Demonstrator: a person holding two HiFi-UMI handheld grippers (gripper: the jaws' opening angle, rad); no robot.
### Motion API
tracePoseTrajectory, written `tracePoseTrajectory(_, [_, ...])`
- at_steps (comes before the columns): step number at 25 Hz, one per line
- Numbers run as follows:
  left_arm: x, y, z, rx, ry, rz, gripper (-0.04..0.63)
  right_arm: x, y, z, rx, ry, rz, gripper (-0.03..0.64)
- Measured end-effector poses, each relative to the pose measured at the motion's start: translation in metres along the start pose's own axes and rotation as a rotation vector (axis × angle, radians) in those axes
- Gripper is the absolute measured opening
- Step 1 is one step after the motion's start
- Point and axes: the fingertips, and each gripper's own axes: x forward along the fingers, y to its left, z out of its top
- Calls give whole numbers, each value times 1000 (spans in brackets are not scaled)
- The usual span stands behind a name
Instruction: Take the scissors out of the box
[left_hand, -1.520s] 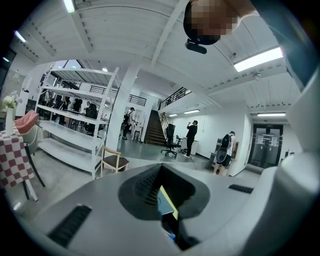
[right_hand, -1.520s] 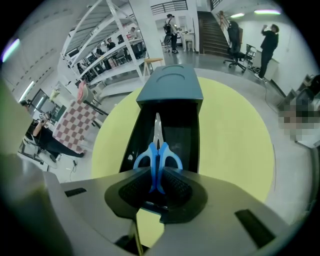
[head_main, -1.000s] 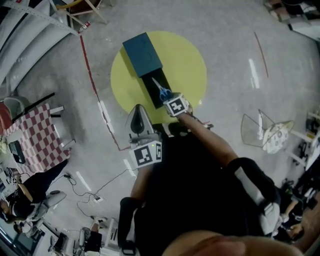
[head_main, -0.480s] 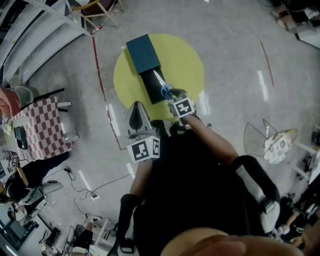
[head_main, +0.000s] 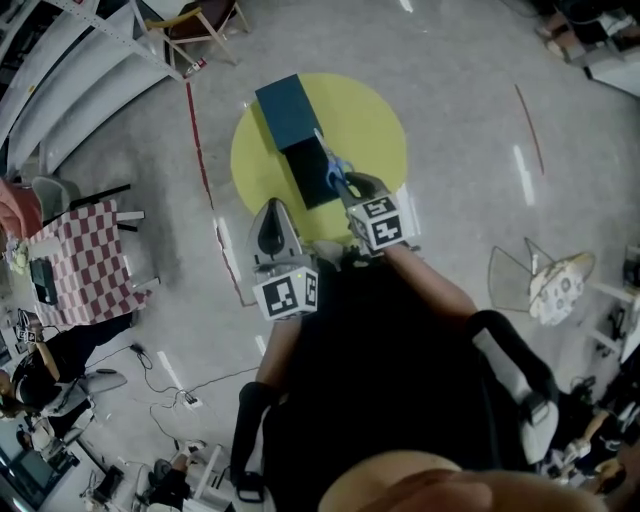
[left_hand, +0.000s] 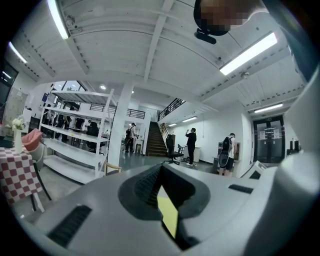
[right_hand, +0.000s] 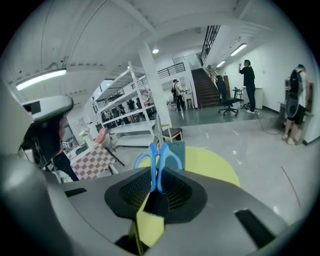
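A round yellow table (head_main: 375, 125) bears a dark teal box lid (head_main: 288, 108) and, against it, the open black box (head_main: 310, 178). My right gripper (head_main: 347, 183) is above the box's near end and shut on the blue-handled scissors (head_main: 334, 168). In the right gripper view the scissors (right_hand: 157, 159) stand with the blue handle loops pinched between the pads and the blades pointing up, and the right gripper (right_hand: 157, 175) points toward the table (right_hand: 210, 162). My left gripper (head_main: 272, 212) hangs at the table's near edge, shut and empty. In its own view the left gripper (left_hand: 162, 174) shows only a yellow sliver between the pads.
A red tape line (head_main: 198, 150) runs along the floor left of the table. A checkered table (head_main: 75, 262) stands at the left, a wooden chair (head_main: 205, 20) at the back, a wire frame (head_main: 535, 272) at the right. Shelving (left_hand: 75, 145) and people (left_hand: 191, 146) stand further off.
My right gripper has risen with the scissors, lifting them from inside the black box to above it. The left gripper moved up a little.
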Motion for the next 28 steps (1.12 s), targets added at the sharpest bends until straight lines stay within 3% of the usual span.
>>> tracePoseTrajectory(7, [-2, 15, 1, -13, 34, -11, -3, -40, 25, 43, 10, -157, -8, 71])
tracePoseTrajectory(14, [-13, 29, -5, -26, 38, -24, -3, -86, 61, 74, -67, -319, 1, 72])
tracePoseTrajectory(20, [-12, 32, -10, -61, 45, -41, -3, -98, 78, 75, -72, -352, 11, 72])
tracePoseTrajectory(24, [-11, 34, -11, -16, 41, -61, -3, -100, 80, 76, -72, -355, 6, 72])
tracePoseTrajectory(28, [-9, 33, -11, -21, 40, -65, -3, -101, 81, 76, -86, -357, 0, 72])
